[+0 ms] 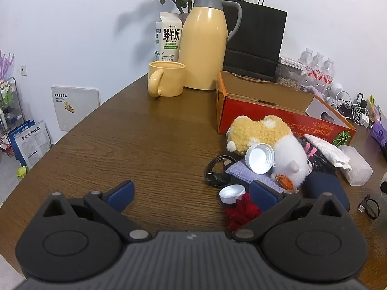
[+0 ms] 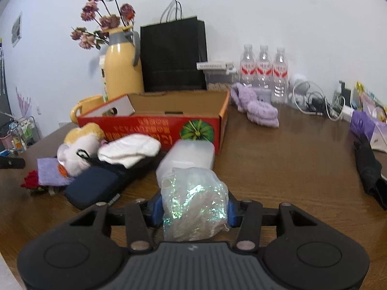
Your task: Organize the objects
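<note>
Right wrist only: right hand-held gripper [image 2: 193, 209] clamped on iridescent bag [image 2: 194, 207]; left hand-held gripper [image 1: 191, 194] agape.

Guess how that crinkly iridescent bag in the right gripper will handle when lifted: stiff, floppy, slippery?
The iridescent bag looks like thin crumpled film, so probably light and floppy; it bulges above the right gripper, whose blue pads press its sides. The glossy surface suggests it may slip or squash instead of holding shape. Contents cannot be made out, so weight is uncertain.

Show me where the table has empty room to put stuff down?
Bare table spreads left of the red box, before the yellow mug; more lies right of the box, before the purple cloths. The pile around the plush toy is crowded.
</note>
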